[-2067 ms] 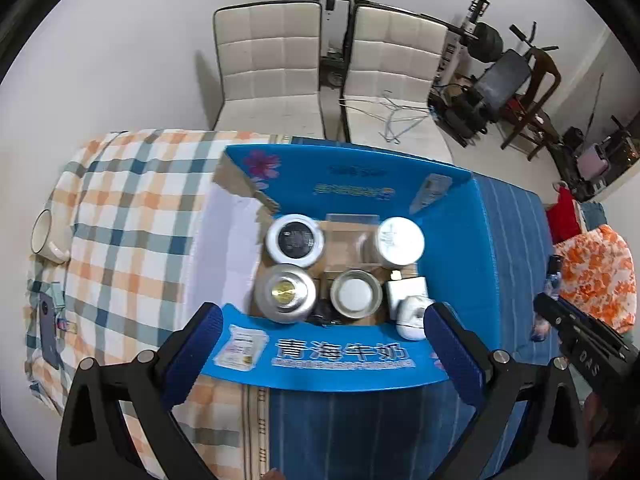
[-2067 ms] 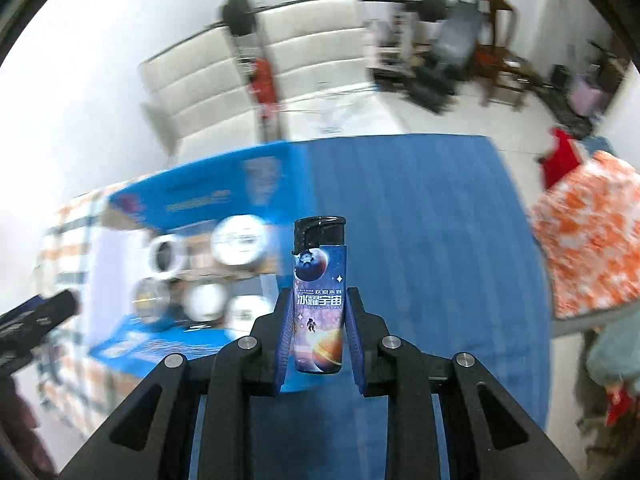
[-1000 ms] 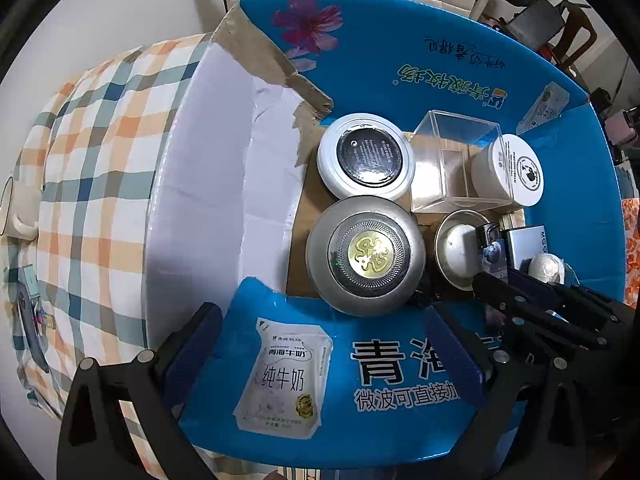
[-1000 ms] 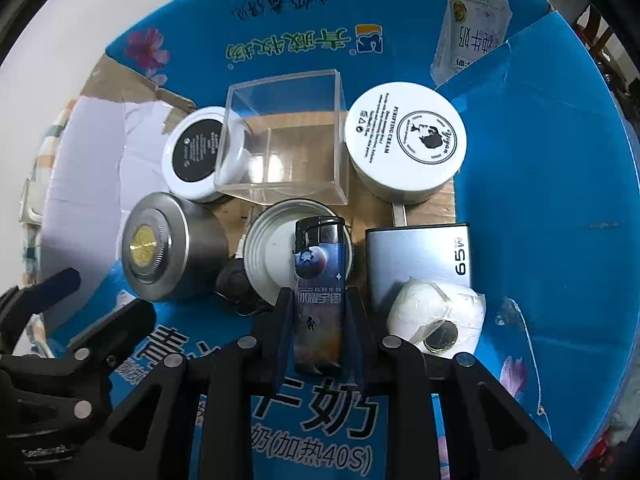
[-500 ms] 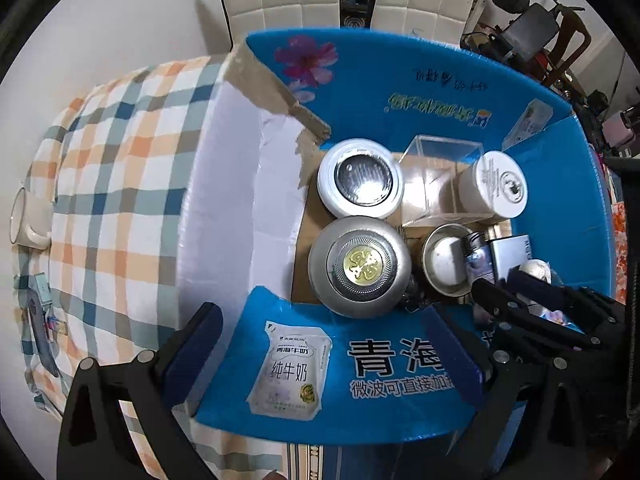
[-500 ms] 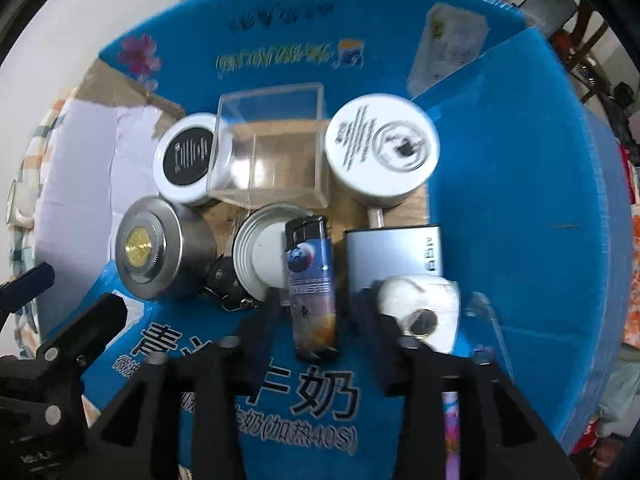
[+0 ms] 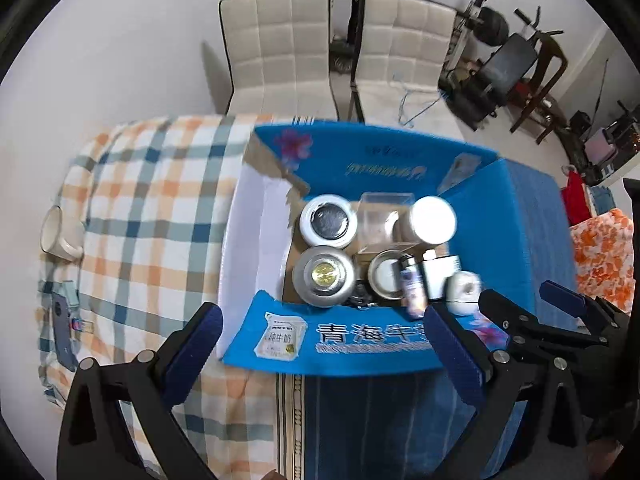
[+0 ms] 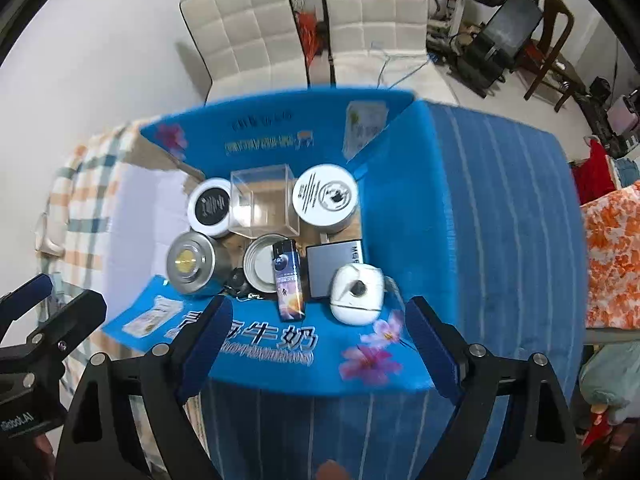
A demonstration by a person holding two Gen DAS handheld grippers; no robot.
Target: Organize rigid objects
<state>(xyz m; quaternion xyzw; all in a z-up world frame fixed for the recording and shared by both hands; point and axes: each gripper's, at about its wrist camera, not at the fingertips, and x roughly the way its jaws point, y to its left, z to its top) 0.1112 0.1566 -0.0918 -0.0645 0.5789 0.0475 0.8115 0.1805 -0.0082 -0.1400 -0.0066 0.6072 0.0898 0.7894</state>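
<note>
Lighter (image 7: 411, 286) first: in the left wrist view we see it inside the blue cardboard box (image 7: 400, 162), at the near edge of the contents, between a small open round tin (image 7: 385, 274) and a grey rectangular case (image 7: 440, 276). We hold the left gripper (image 7: 320, 346) over the near flap with its jaws spread wide and nothing between them. The box sits where a checked cloth (image 7: 140, 200) meets a blue striped cloth (image 7: 380, 420). A white cup (image 7: 56, 232) stands well apart at the left edge of the table. This view is slightly blurred, so we only guess that the lighter's lower end rests on the flap.

From the right wrist view the lighter (image 8: 288, 280) is clearer: it leans with its black cap toward the far wall and its base against the near printed flap. Our right gripper (image 8: 318, 340) hangs just short of it, jaws wide apart and empty. Around the lighter we count a silver round tin (image 8: 190, 262), a black-lidded jar (image 8: 210, 208), a clear plastic cube (image 8: 264, 200), a white-lidded jar (image 8: 325, 196) and a white rounded object (image 8: 356, 292).

We judge the lighter placed and released. Nothing loose shows on the cloths, so little seems left to pack.
</note>
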